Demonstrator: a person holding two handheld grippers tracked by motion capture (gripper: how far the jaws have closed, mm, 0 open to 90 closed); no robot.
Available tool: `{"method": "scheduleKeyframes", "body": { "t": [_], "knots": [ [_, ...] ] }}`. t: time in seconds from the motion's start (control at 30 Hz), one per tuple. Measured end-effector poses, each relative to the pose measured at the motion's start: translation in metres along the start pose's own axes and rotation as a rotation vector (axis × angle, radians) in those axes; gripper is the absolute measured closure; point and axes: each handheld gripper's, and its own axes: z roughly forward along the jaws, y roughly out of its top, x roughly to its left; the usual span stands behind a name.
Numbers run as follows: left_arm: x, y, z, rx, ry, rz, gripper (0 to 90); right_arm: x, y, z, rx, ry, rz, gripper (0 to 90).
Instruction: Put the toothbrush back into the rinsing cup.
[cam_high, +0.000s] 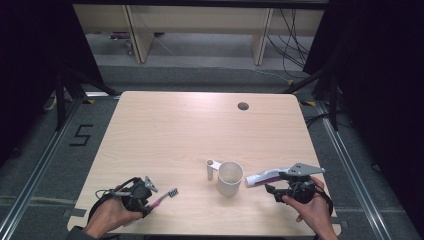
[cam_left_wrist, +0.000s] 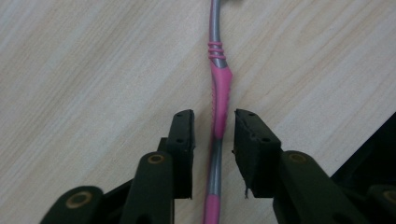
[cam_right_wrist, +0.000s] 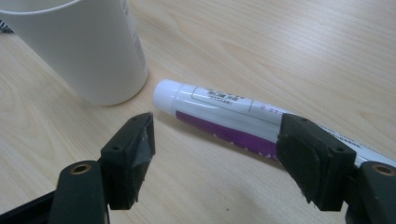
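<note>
On the counter (cam_high: 165, 125) near its front edge, the left tool (cam_left_wrist: 212, 133) straddles the pink toothbrush (cam_left_wrist: 220, 100), jaws apart; centre it, then close. The right tool (cam_right_wrist: 215, 154), jaws wide, flanks the toothpaste tube (cam_right_wrist: 219, 114) beside the white cup (cam_right_wrist: 88, 51).

- One wooden table (cam_high: 165, 130).
- One white cup (cam_high: 229, 178).
- One toothpaste tube (cam_high: 263, 177).
- One pink-grey toothbrush (cam_left_wrist: 218, 107).
- Two handheld grippers: left gripper (cam_high: 150, 190), right gripper (cam_high: 272, 187).
</note>
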Motion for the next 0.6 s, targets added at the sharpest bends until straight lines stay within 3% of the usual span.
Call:
{"method": "scheduleKeyframes", "body": {
  "t": [0.07, 0.27, 0.6],
  "knots": [
    [-0.001, 0.003, 0.002, 0.032, -0.006, 0.01, 75.0, -0.001, 0.0, 0.0, 0.008, 0.001, -0.005, 28.8],
    [-0.001, 0.007, 0.007, 0.06, -0.018, 0.019, 80.6, -0.001, 0.0, 0.0, 0.002, 0.0, -0.009, 29.1],
    [0.001, 0.019, 0.009, 0.144, -0.037, 0.015, 82.0, -0.001, -0.001, 0.0, 0.005, 0.004, -0.008, 29.2]
  ]
}}
